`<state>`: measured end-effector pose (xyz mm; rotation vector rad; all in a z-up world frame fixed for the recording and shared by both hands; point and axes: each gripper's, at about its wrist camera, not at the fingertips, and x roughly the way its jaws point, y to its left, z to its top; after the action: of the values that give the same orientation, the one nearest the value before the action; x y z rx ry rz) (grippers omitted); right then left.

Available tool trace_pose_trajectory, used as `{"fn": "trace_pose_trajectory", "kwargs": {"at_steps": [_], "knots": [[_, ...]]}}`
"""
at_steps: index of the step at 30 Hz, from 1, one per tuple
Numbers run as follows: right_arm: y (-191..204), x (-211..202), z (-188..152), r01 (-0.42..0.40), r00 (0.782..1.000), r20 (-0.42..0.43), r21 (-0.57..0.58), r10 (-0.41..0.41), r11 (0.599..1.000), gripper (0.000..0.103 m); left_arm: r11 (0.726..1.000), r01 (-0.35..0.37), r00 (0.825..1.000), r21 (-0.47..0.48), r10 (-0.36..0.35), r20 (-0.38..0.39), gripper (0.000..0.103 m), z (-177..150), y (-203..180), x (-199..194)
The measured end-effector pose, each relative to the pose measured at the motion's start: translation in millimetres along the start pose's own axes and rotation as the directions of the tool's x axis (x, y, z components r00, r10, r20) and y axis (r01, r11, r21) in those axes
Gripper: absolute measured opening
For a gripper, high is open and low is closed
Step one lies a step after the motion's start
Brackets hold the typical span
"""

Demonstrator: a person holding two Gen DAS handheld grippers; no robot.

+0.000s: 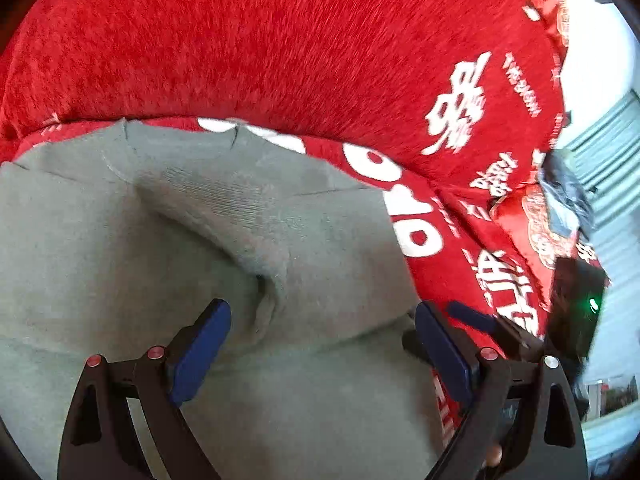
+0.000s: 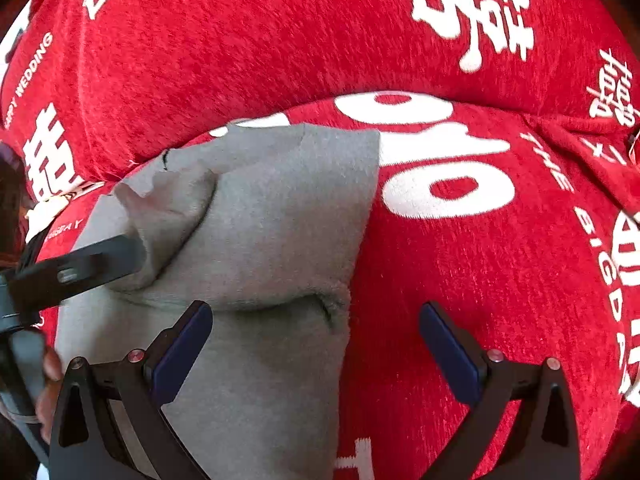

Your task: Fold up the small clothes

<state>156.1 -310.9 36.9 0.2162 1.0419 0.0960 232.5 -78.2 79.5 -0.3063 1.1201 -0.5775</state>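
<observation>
A grey-green knit garment (image 1: 172, 240) lies on a red cover, wrinkled, with a raised fold running down its middle. My left gripper (image 1: 324, 332) is open just above the garment, its blue pads (image 1: 200, 356) either side of the fold's lower end. In the right wrist view the same garment (image 2: 280, 220) fills the left half. My right gripper (image 2: 316, 336) is open and empty over the garment's right edge, one pad over cloth, the other over red cover. The left gripper's black finger (image 2: 80, 268) presses into the garment at the left.
The red cover (image 1: 280, 40) with white lettering drapes over a sofa seat and backrest. A red patterned cushion (image 1: 536, 232) and dark items (image 1: 568, 192) lie at the right end. A black device with a green light (image 1: 576, 304) is the right gripper's body.
</observation>
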Motion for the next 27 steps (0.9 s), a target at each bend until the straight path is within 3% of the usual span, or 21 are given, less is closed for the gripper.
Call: {"fn": "trace_pose_trajectory", "kwargs": {"at_steps": [3,5,7,10,12,13,15,16,17,18,19,24,26,27], "knots": [[19,-7,6,0.007,1.000,0.025,-0.061,-0.006,0.998,0.103,0.999,0.013,0.999,-0.036,-0.011,0.044,0.094,-6,20,-25],[42,-7,12,0.016,0.999,0.037,-0.124,-0.011,0.992,0.103,0.995,-0.034,0.996,-0.096,0.041,0.076,0.094,-7,47,-37],[67,-1,19,0.025,0.999,0.040,-0.180,-0.018,0.983,0.103,0.979,-0.091,0.990,-0.180,0.109,0.094,0.094,-5,76,-43],[109,17,32,0.040,0.999,0.035,-0.263,-0.032,0.964,0.103,0.933,-0.187,0.970,-0.307,0.225,0.093,0.094,-6,121,-49],[137,36,39,0.050,0.999,0.016,-0.337,-0.048,0.940,0.103,0.916,-0.188,0.968,-0.355,0.233,0.088,0.094,-9,138,-48],[151,51,43,0.063,0.998,0.002,-0.376,-0.067,0.925,0.101,0.918,-0.177,0.970,-0.356,0.224,0.096,0.094,-11,141,-48],[165,74,49,0.079,0.995,-0.022,-0.413,-0.097,0.907,0.083,0.927,-0.207,0.965,-0.313,0.245,0.088,0.094,-11,132,-45],[164,85,51,0.079,0.994,-0.042,-0.409,-0.105,0.909,0.051,0.930,-0.226,0.963,-0.291,0.258,0.079,0.094,-11,128,-43],[158,91,54,0.072,0.992,-0.068,-0.382,-0.106,0.921,0.038,0.933,-0.236,0.962,-0.272,0.264,0.073,0.094,-11,125,-40],[148,91,58,0.058,0.994,-0.071,-0.329,-0.085,0.943,0.034,0.936,-0.240,0.962,-0.259,0.266,0.069,0.094,-10,122,-38],[129,84,61,-0.008,0.998,-0.067,-0.236,-0.008,0.972,0.027,0.938,-0.246,0.961,-0.246,0.269,0.064,0.094,-10,118,-36],[62,57,48,-0.094,0.996,-0.006,-0.042,0.094,0.995,0.026,0.945,-0.269,0.957,-0.185,0.283,0.054,0.094,-7,106,-24],[46,64,43,-0.115,0.992,-0.045,0.012,0.115,0.993,0.044,0.938,-0.317,0.944,-0.141,0.327,0.050,0.094,-7,98,-16],[36,69,41,-0.167,0.983,-0.065,0.058,0.170,0.984,0.046,0.932,-0.343,0.935,-0.119,0.351,0.049,0.094,-7,94,-14]]}}
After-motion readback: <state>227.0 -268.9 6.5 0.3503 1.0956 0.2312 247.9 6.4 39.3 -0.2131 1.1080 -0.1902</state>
